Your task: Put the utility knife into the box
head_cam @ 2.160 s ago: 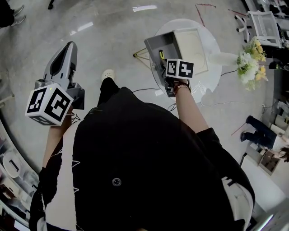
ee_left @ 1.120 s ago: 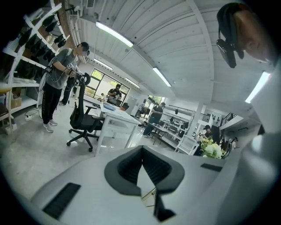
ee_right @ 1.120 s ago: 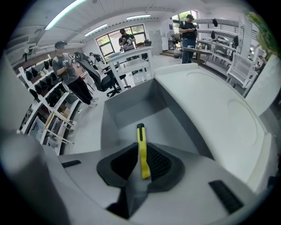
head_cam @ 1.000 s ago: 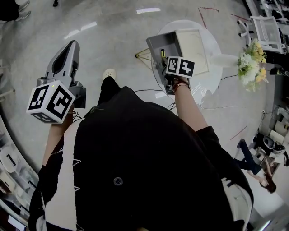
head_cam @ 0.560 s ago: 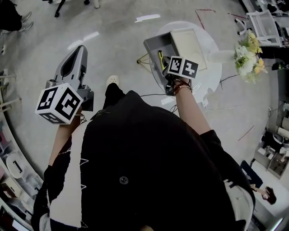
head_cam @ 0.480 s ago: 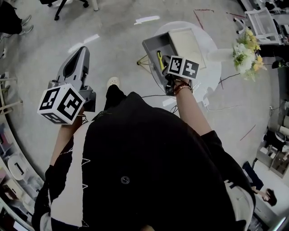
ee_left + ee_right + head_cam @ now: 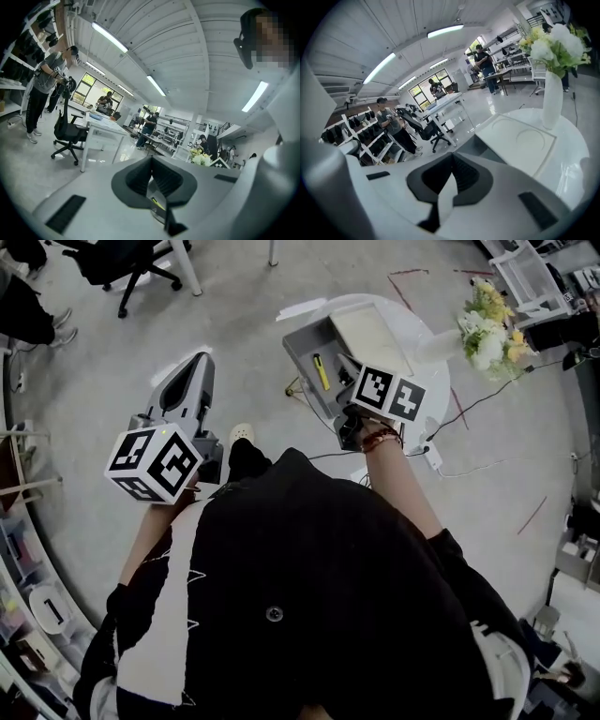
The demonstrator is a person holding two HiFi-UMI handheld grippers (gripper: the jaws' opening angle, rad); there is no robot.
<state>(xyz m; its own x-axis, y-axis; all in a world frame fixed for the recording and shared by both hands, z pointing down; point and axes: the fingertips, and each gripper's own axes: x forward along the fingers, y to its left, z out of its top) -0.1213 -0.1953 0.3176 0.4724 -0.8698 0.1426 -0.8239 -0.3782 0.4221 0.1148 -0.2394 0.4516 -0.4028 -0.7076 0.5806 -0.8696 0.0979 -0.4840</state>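
Observation:
The yellow utility knife lies inside the grey box on the round white table. My right gripper hangs just right of the knife, over the box's near corner, mostly hidden under its marker cube. Its jaws are shut with nothing between them. My left gripper is off to the left above the floor, well away from the table, also shut and empty. In the left gripper view a small yellow sliver shows below the closed jaws.
A white lid lies beside the box; it is also in the right gripper view. A vase of flowers stands at the table's right edge. An office chair and a desk are farther back; cables run on the floor.
The right gripper has drawn back a little from the knife, which now lies apart from it in the box. The left gripper has stayed raised at the left. The head view has shifted.

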